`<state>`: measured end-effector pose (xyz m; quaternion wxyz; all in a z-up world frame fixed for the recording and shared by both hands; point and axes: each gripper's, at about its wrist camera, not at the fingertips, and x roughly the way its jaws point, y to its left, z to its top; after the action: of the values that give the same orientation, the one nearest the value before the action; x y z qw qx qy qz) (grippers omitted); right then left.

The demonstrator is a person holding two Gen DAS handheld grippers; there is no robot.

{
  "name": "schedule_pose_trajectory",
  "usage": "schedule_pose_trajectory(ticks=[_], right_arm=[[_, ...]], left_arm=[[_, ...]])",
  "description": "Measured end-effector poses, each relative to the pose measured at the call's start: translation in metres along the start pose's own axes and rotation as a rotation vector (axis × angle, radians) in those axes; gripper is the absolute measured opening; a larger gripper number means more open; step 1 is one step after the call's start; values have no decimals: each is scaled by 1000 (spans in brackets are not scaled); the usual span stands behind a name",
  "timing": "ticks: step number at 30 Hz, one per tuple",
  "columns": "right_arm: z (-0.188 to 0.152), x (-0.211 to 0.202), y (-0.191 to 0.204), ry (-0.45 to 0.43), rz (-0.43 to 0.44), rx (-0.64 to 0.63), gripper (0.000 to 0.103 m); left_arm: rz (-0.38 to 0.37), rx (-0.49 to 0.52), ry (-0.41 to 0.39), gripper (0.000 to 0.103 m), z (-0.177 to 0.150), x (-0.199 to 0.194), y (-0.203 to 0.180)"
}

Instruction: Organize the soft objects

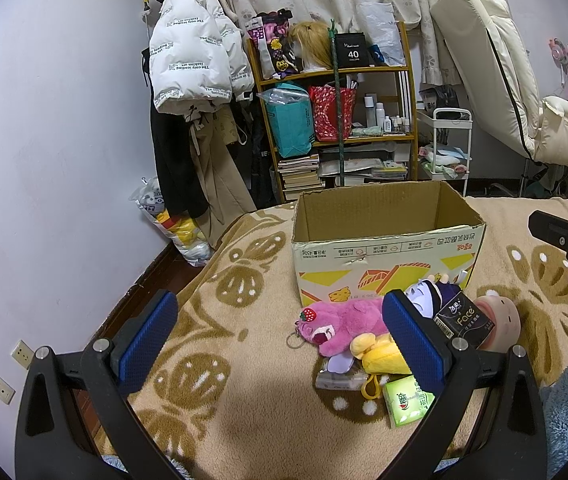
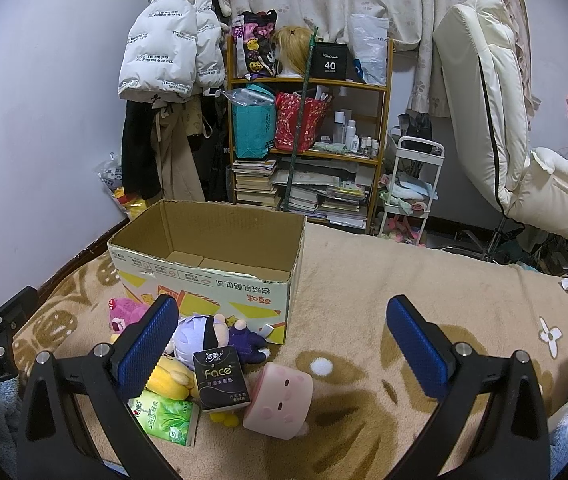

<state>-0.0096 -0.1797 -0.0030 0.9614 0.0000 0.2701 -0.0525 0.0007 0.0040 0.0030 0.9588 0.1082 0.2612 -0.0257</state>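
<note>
Both grippers, left gripper (image 1: 280,342) and right gripper (image 2: 282,344), wide open, empty.

Toys (image 2: 204,340) & tissue packs (image 2: 222,380) in front of box (image 2: 204,280); shelf (image 2: 307,120) prob. behind.

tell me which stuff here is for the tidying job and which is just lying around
For the job:
cardboard box
pink plush
yellow plush
purple-haired doll
pink pig cushion
black tissue pack
green tissue pack

Just lying about:
white jacket
bookshelf
recliner chair
</note>
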Motion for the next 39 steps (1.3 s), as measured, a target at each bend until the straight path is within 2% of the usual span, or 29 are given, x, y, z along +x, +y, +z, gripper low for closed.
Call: schedule_pose_trajectory(ticks=[23,28,32,39], right_arm=[[1,1,-3,7,7,5,103],[0,4,6,40,28,27,103],[3,15,-11,65,52,70,103],[8,28,-16,115,76,113,103]], left_arm=[[-2,0,3,101,0,0,0],[-12,0,35,101,4,5,1],[-19,-2,59,101,9,9,2],[-29,8,92,101,18,20,-2]])
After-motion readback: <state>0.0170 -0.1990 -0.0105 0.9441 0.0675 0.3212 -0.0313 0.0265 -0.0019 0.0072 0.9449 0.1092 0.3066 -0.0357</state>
